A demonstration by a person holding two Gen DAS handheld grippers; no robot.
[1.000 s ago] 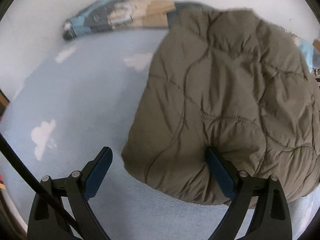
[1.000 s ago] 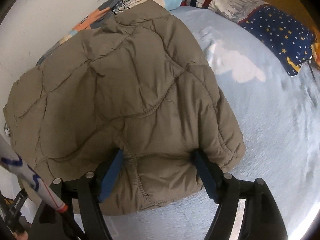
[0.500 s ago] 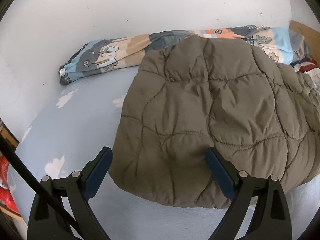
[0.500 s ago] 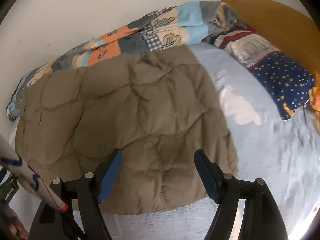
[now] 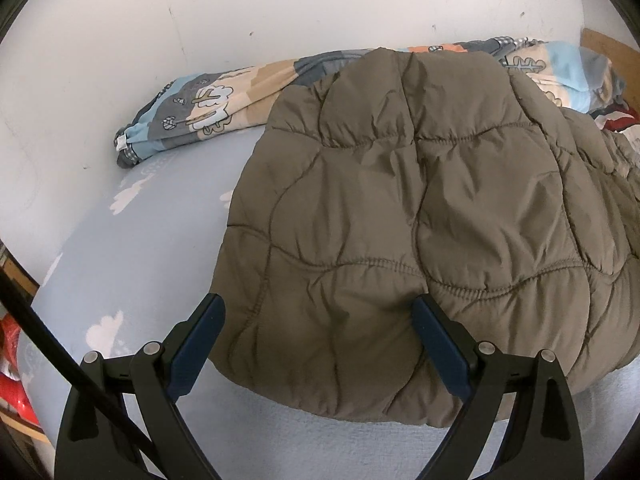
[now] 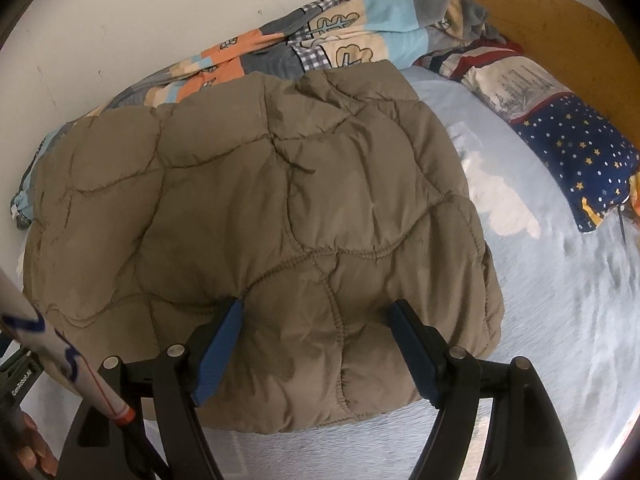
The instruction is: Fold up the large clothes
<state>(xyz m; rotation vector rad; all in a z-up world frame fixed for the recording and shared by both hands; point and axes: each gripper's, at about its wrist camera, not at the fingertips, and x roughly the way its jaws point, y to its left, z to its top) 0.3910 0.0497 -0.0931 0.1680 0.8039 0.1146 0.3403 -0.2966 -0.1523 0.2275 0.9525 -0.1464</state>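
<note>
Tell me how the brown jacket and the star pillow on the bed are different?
The jacket is plain olive-brown with wavy quilted stitching; the pillow is dark blue with yellow stars and white dots. The jacket looks much bigger and lies folded in the middle of the bed; the pillow sits at the far end by the wooden headboard. The jacket's far edge touches the rolled blanket; the pillow doesn't. Both look soft and puffy and rest on the blue cloud sheet.

We see the folded jacket (image 6: pixel 260 220) lying mid-frame on the bed (image 6: pixel 540 320), a rumpled blanket (image 6: pixel 360 32) behind it, pillows (image 6: pixel 560 128) at upper right.
</note>
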